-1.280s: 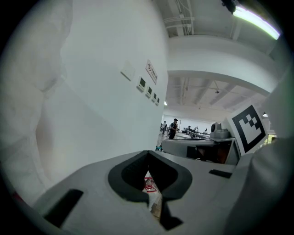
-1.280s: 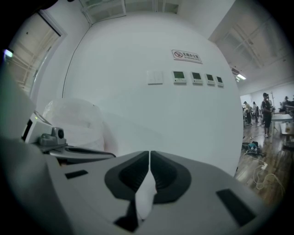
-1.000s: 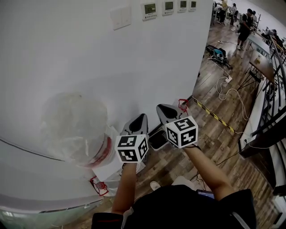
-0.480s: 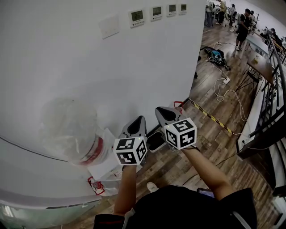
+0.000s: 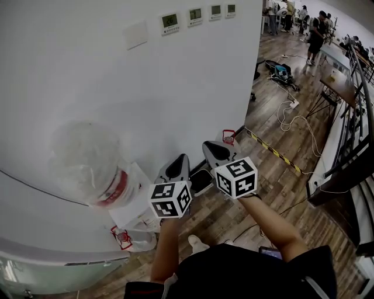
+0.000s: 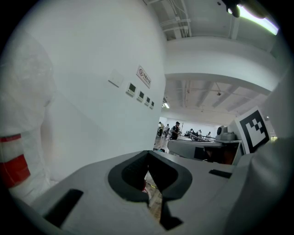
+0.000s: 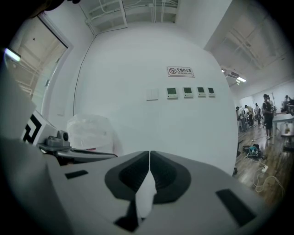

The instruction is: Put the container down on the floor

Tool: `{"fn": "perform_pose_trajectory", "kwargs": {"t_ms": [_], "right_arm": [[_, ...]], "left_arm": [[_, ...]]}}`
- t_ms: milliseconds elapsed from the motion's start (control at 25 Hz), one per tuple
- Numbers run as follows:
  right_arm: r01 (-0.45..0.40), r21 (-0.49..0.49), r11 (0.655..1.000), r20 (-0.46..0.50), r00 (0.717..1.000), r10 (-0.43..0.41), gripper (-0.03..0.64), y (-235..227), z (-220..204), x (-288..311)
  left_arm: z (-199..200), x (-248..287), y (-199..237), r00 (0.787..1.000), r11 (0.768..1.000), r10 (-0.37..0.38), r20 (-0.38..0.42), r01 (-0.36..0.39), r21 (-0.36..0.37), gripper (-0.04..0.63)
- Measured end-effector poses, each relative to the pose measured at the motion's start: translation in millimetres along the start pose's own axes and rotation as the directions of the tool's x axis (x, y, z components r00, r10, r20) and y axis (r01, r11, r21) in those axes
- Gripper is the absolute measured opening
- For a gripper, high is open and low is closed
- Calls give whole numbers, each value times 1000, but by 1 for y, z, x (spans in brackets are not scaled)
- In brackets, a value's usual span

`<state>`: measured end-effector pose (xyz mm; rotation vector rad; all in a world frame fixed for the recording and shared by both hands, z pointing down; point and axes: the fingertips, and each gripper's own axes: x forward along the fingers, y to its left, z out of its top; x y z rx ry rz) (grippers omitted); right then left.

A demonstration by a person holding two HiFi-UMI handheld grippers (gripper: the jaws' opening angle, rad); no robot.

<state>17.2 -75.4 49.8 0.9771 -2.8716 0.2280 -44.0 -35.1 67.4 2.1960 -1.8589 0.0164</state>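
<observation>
The container (image 5: 87,163) is a translucent tub wrapped in clear plastic, with a red band near its base. It stands by the white wall at the left of the head view. It also shows at the left edge of the left gripper view, container (image 6: 18,142), and beyond the left gripper's body in the right gripper view, container (image 7: 89,132). My left gripper (image 5: 178,164) is to its right and apart from it, shut with nothing held (image 6: 148,154). My right gripper (image 5: 211,149) is beside the left one, also shut and empty (image 7: 149,153).
A white curved wall (image 5: 175,76) with switch panels (image 5: 193,14) is straight ahead. A black flat object (image 5: 202,181) lies on the wood floor below the grippers. White sheets (image 5: 137,204) and red items (image 5: 120,238) lie near the container. Cables (image 5: 292,117) and people (image 5: 318,32) are far right.
Both grippers have stayed shut and side by side. The head view has shifted slightly, so the container and wall panels sit a little further left in frame.
</observation>
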Motion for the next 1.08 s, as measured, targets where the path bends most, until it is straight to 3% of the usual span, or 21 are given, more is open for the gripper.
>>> {"fn": "perform_pose_trajectory", "kwargs": {"t_ms": [240,440,640,840,1080], "right_arm": [[-19,-25,1000,-1,1000,18,29,0,-5,-21],[-35,-5,999,27,999,35,29,-15,-13,-68],[-39,15,999,19,999,38,29,-14,-5,-52],[-47,16,999,35,998,47,29,-15,-8,-73],[-46,3,999,7,999,46,29,25,1,-10]], "left_arm": [[-6,-6,-18,1000,1000,6,3,-6,-4,12],[-20,-16,-68,1000,999,16,6,-16,27,12],[-8,-12,-53,1000,1000,20,9,-20,22,12],[-12,-22,-73,999,999,28,21,-29,35,12],[7,-26,-3,1000,1000,15,16,-15,17,12]]}}
